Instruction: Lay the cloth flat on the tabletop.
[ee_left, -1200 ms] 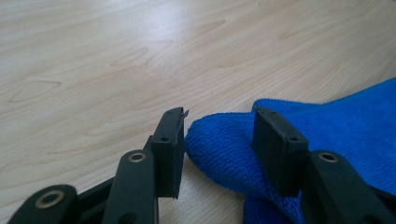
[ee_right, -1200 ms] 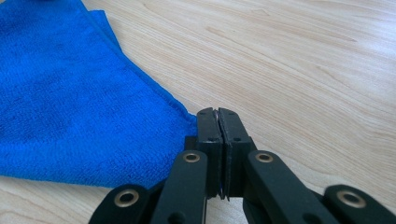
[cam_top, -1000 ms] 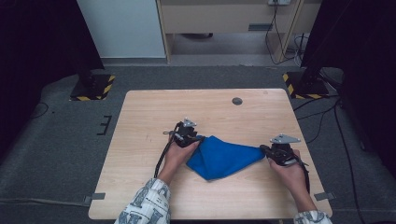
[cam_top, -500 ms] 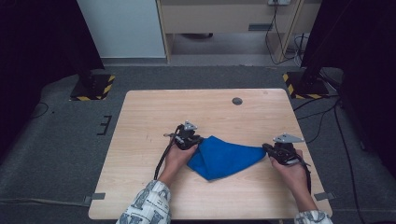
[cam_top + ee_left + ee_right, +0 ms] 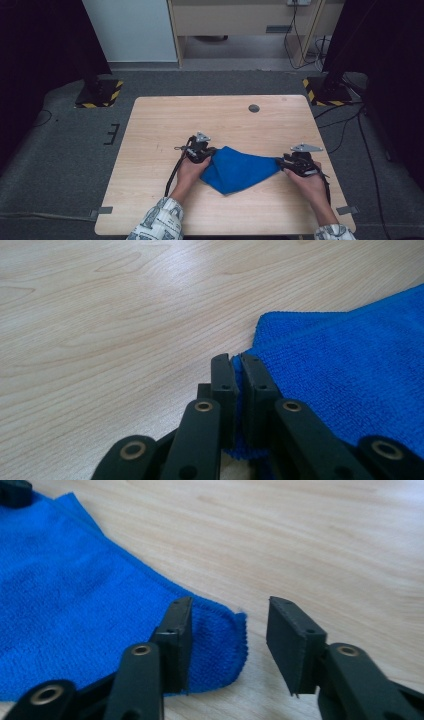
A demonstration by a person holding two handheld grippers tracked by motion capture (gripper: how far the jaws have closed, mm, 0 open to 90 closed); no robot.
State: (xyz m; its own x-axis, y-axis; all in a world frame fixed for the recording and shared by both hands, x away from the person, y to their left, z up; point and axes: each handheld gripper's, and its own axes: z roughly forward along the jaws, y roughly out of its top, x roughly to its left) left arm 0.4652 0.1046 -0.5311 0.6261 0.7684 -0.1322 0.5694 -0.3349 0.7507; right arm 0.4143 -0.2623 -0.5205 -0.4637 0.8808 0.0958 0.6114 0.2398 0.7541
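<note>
blue cloth (image 5: 240,169) lying folded on the tabletop (image 5: 165,125). left of cloth, left gripper (image 5: 236,371) just clamped onto its corner, likely to lift it. right of cloth, right gripper (image 5: 227,625) just opened, corner released between the jaws.

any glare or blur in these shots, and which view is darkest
High view: darkest, black at both sides, slightly soft; table evenly lit. Left gripper view: pale sheen on the wood, blue cloth weave sharp. Right gripper view: near jaws a bit soft, far wood blurred.
</note>
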